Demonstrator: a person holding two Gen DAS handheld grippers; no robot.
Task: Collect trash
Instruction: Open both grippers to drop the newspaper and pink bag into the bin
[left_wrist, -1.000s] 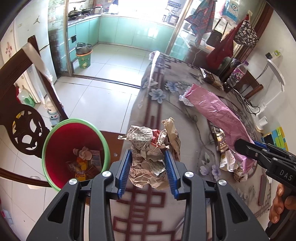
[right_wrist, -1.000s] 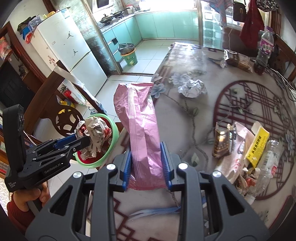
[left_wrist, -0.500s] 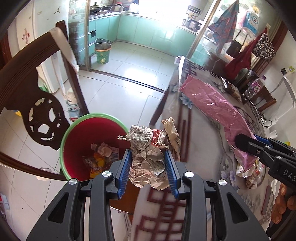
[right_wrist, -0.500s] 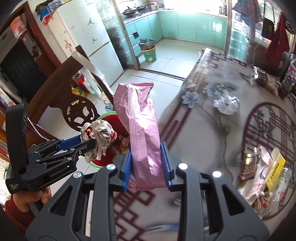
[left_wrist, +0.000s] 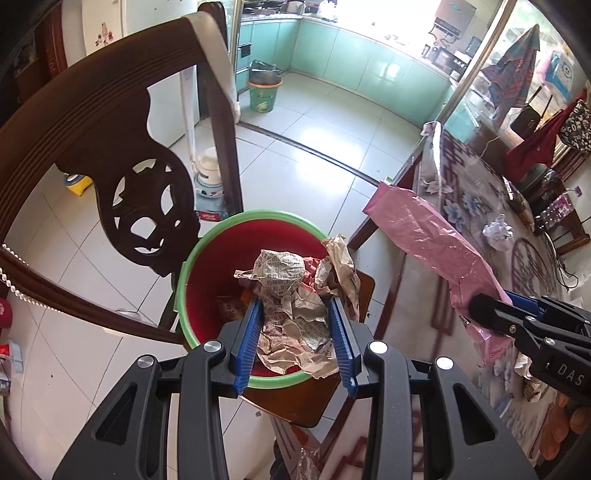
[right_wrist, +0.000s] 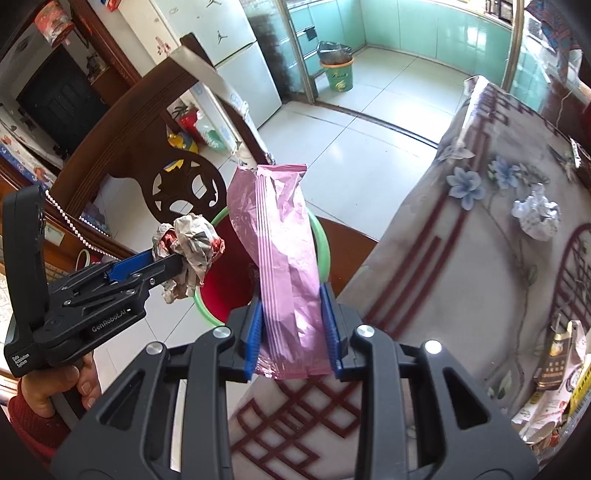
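Left wrist view looks straight down into the red bin (left_wrist: 221, 273), a round bucket with a green rim that stands on the floor tiles, tucked against the dark wooden chair (left_wrist: 122, 177). I'll place everything off that bin. Inside it, low against the red wall, there are a few small packets and wrappers, too shadowed to name.

Right above the bin's mouth hangs the crumpled newspaper wad (left_wrist: 295, 306), a loose ball of printed grey paper with brown paper folded in and a streak of red showing through. The left gripper (left_wrist: 295, 325) has its blue pads pressed into both sides of the wad, jaws part way closed around it.

To the right of the bin, the pink foil bag (left_wrist: 428, 236) slants in the air, long, flat and shiny, creased along its length, with its open end nearest the bin. In the right wrist view the right gripper (right_wrist: 293, 325) is clamped tight on the bag's (right_wrist: 277, 266) lower end, and the bag's upper part reaches over the bin's green rim (right_wrist: 321, 243).

Further right of the bin is the table under a flowered cloth (right_wrist: 480, 221), with a small foil ball (right_wrist: 535, 218) on it and more wrappers heaped at its far right edge. Well beyond the bin, on the kitchen floor, stands a second bin (left_wrist: 264, 92), green and orange, lined with a dark bag.
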